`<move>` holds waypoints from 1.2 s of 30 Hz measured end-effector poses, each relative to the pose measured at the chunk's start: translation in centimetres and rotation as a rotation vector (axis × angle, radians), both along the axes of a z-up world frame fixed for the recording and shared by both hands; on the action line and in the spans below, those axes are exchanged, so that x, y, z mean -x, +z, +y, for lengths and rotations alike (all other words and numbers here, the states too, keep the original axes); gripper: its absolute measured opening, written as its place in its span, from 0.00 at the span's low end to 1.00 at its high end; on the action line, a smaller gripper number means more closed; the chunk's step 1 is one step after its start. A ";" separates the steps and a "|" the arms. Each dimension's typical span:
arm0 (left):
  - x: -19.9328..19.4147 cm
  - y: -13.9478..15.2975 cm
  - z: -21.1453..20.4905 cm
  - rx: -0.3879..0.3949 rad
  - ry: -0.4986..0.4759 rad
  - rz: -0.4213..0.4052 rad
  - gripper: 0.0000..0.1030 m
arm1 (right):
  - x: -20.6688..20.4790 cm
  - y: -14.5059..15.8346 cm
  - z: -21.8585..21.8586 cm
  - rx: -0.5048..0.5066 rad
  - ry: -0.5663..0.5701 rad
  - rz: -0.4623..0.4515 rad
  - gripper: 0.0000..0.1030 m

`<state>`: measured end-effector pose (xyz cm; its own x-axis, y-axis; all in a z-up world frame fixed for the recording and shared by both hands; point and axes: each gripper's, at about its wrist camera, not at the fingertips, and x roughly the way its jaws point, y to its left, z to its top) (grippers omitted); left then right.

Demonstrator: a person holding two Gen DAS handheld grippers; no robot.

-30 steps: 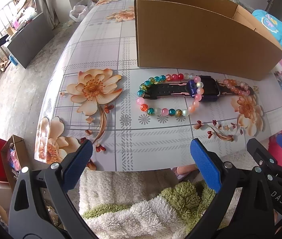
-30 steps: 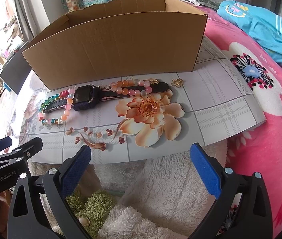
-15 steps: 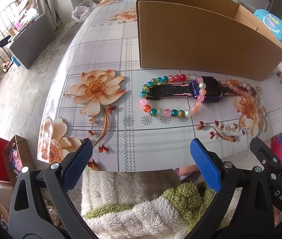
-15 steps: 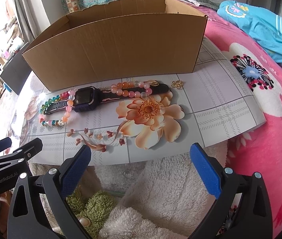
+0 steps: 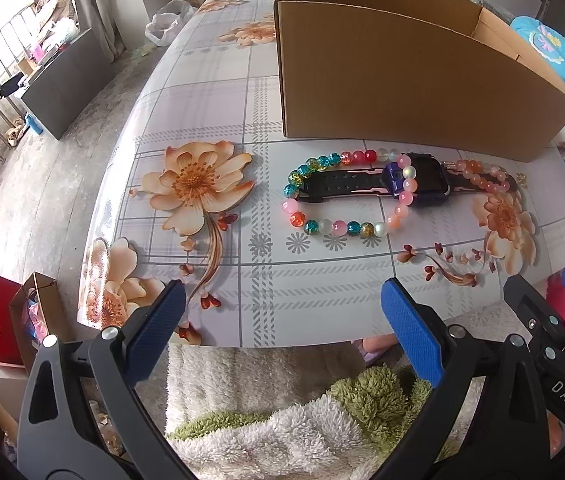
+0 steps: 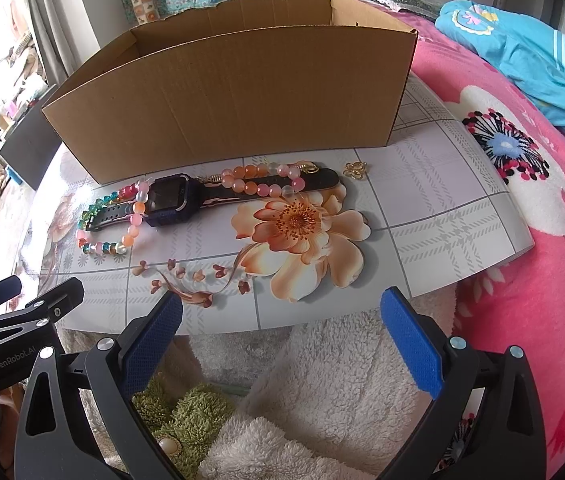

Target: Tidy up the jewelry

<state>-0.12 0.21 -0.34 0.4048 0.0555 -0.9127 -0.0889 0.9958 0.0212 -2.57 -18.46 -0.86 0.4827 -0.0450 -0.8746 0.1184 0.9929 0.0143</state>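
A dark watch lies flat on the flowered table, just in front of an open cardboard box. A multicoloured bead bracelet loops over its left strap. A pink-orange bead bracelet rests over its right strap. Right of them sits a small gold charm. My left gripper hovers open at the table's near edge, empty. My right gripper is also open and empty, beside it, below the big printed flower.
The table has a plaid cloth with flower prints. A pink flowered blanket with blue clothing lies to the right. Fluffy white and green fabric is below the grippers. Gift bags stand on the floor at left.
Both views have shifted slightly: the jewelry and box appear a little lower and closer in the left wrist view. Both grippers stay open; nothing on the table has moved.
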 end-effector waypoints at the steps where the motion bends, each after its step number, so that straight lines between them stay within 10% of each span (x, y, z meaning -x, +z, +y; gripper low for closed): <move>1: 0.1 0.0 0.1 -0.002 0.001 0.000 0.92 | 0.0 0.0 0.0 0.000 0.000 0.000 0.94; 36: -3.4 -0.8 3.1 0.014 -0.044 -0.046 0.92 | -4.0 1.2 -0.6 -0.146 0.014 -0.105 0.94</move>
